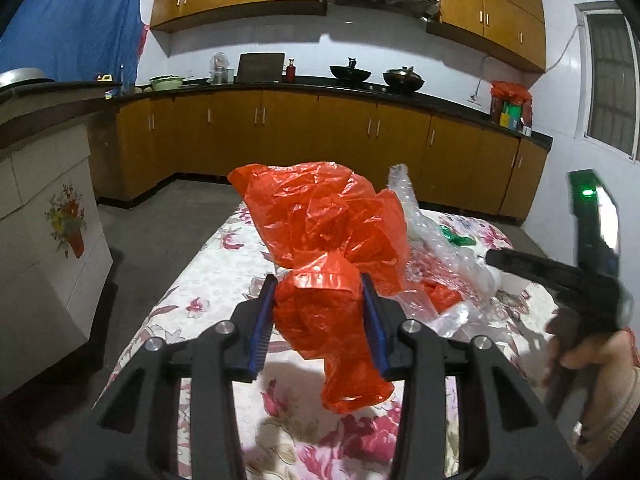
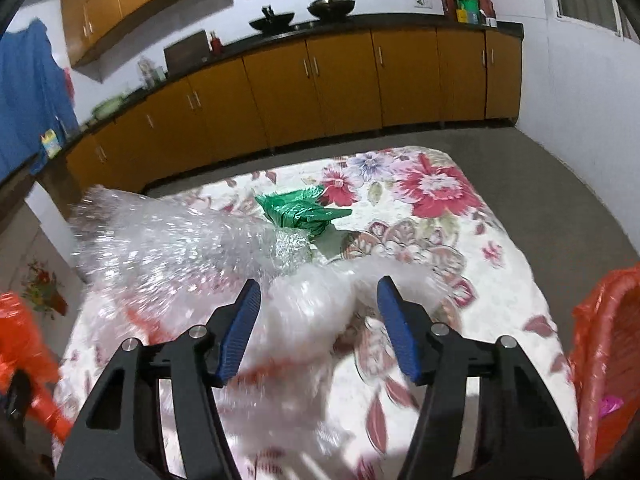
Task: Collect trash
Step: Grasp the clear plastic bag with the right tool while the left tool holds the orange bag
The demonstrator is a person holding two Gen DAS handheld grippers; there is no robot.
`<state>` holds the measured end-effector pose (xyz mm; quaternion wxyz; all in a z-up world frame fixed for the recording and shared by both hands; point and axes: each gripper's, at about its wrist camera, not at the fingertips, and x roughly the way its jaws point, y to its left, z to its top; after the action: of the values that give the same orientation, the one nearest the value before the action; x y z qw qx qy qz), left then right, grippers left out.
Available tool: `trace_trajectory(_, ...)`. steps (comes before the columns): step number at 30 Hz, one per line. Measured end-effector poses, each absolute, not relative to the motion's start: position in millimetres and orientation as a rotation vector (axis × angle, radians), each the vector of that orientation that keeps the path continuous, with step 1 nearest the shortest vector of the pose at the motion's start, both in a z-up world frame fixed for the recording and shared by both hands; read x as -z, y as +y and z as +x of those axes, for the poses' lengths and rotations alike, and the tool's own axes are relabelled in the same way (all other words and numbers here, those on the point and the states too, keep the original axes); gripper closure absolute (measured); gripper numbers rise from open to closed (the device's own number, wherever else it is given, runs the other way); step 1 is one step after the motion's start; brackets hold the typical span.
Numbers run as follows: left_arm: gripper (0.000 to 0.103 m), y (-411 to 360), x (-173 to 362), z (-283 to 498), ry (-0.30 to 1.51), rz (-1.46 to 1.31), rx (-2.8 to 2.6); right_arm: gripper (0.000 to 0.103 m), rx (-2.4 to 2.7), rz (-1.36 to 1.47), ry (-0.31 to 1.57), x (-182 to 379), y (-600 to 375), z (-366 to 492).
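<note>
Between the blue pads of the left gripper [image 1: 320, 320] a bunched neck of the red plastic bag [image 1: 320, 220] is pinched, so these jaws stand narrow and hold it. Below the pads a loose tail of the bag hangs down; beyond them the rest of it billows up and away from the camera, above the flowered cloth of the bench [image 1: 224, 276].

Just right of the red bag lies a crumpled heap of clear bubble wrap [image 1: 432, 248], with a scrap of red plastic showing under its near edge. Farther right, the right gripper [image 1: 494, 258] reaches in from the side with its tips at the wrap, held by a hand [image 1: 588, 348] in a pale sleeve.

From the right wrist view, the right gripper [image 2: 318, 308] has its jaws about half open, set either side of a blurred fold of the bubble wrap [image 2: 180, 240]. The pads do not visibly press on it, and blur hides whether they touch. Beyond the wrap, near the middle of the bench [image 2: 500, 240], sits a crumpled green bag [image 2: 296, 208], touching the wrap's far edge. At the right edge stands an orange basket [image 2: 604, 344] lined with red plastic.

Along the far wall runs a row of brown cupboards [image 1: 320, 136] under a dark worktop carrying two black woks.
</note>
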<state>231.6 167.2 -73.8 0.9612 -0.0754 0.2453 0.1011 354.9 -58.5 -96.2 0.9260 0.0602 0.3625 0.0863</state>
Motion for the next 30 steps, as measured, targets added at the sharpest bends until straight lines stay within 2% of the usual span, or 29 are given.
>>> trace_trajectory(4, 0.062, 169.6, 77.1, 234.5, 0.506, -0.16, -0.204, 0.044, -0.167, 0.097, 0.811, 112.2, -49.3, 369.0)
trace_trajectory(6, 0.062, 170.0, 77.3, 235.7, 0.51, -0.165, -0.2, 0.054, -0.183, 0.118, 0.854, 121.6, -52.8, 370.8)
trace_trajectory(11, 0.062, 168.8, 79.4, 236.3, 0.517, -0.164, -0.192, 0.068, -0.216, 0.179, 0.854, 125.3, -71.9, 360.0)
trace_trajectory(30, 0.062, 131.0, 56.4, 217.1, 0.482, -0.135, -0.091, 0.07, -0.184, 0.058, 0.629, 73.8, -137.7, 267.3)
